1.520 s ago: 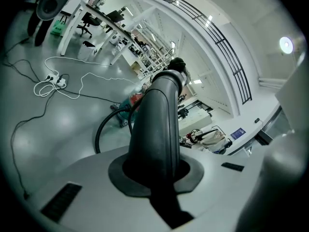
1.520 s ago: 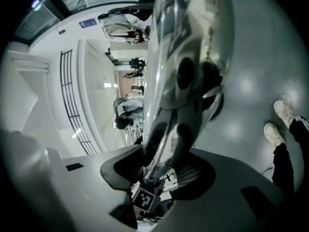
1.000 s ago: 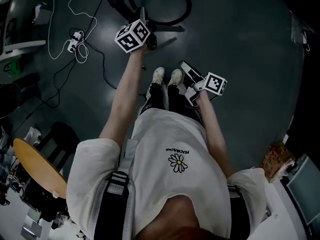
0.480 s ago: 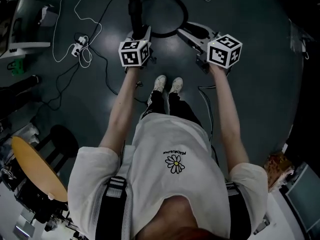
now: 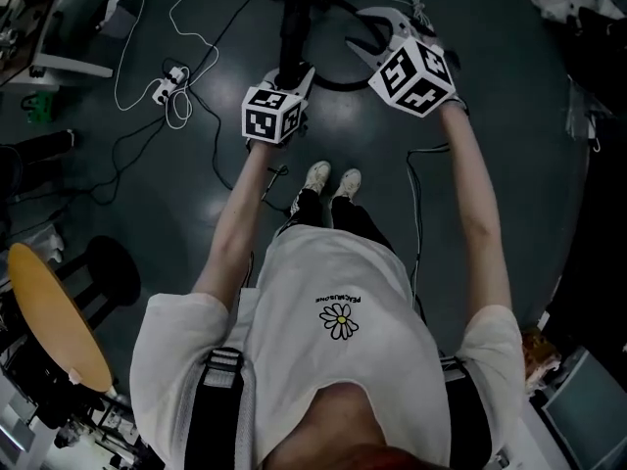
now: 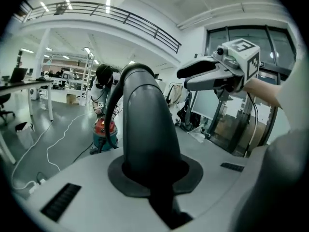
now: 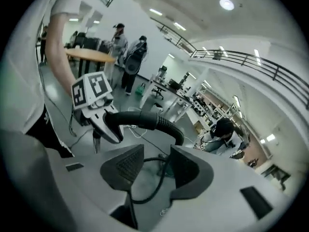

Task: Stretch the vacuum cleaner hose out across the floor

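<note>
The vacuum hose's rigid dark tube [image 6: 145,124] rises between the jaws of my left gripper [image 6: 154,170], which is shut on it. In the head view my left gripper [image 5: 291,78] holds the hose [image 5: 290,27] in front of the person's feet. The hose runs back to a red vacuum cleaner [image 6: 105,129] on the floor. My right gripper [image 5: 357,35] hangs just right of the hose, jaws apart. In the right gripper view my right gripper [image 7: 152,170] is open with nothing pressed between its pads. The ribbed hose [image 7: 169,125] curves beyond it, and the left gripper [image 7: 104,124] grips the hose's smooth end.
White cables and a power strip [image 5: 167,91] lie on the dark floor at the left. A round wooden table [image 5: 54,316] and a black stool [image 5: 108,267] stand at the lower left. A thin black cable [image 5: 411,194] trails on the floor right of the person's shoes [image 5: 331,179]. People stand in the background [image 7: 123,47].
Both grippers have moved forward, away from the body. The right gripper has risen from beside the feet to level with the left, close to the hose. The left stays shut on the hose.
</note>
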The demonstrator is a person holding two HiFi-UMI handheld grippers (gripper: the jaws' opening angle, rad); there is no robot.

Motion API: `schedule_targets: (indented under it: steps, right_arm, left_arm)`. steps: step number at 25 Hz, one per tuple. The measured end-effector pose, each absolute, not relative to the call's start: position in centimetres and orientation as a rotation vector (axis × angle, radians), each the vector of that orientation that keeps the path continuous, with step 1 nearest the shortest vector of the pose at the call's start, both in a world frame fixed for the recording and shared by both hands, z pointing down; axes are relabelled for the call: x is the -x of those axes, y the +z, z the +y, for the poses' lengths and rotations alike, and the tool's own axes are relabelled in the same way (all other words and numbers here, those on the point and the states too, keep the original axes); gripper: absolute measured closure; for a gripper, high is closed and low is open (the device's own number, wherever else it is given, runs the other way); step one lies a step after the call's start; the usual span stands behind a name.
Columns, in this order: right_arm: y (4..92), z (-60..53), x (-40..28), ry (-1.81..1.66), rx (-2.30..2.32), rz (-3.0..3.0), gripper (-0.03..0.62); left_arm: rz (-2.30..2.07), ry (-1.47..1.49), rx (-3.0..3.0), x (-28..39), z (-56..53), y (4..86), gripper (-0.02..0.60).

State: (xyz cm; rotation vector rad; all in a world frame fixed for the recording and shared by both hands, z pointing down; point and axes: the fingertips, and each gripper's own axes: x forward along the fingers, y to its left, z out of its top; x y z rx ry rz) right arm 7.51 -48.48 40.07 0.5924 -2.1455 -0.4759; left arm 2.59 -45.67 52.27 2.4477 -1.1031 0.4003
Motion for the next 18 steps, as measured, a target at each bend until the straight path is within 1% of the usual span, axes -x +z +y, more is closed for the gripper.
schedule_targets:
  steps: [6, 11, 14, 18]
  right_arm:
    - [37.4, -47.9, -4.2, -0.840, -0.500, -1.899, 0.421]
    - [35.2, -44.8, -1.4, -1.204, -0.313, -1.661, 0.421]
    - [35.0, -41.2, -1.0, -1.297, -0.181, -1.543, 0.421]
    - [35.0, -35.8, -2.2, -1.312, -0.091, -1.446, 0.421]
  left_arm:
    - [-1.060, 0.521, -2.603, 0.1, -43.7, 49.1, 0.551]
    - [-0.998, 0.611, -2.733, 0.3, -39.6, 47.0, 0.551]
    - [-0.957, 0.663, -2.801, 0.2, -36.2, 45.9, 0.551]
    - [-0.870, 0.738, -2.901, -0.5, -30.7, 44.6, 0.551]
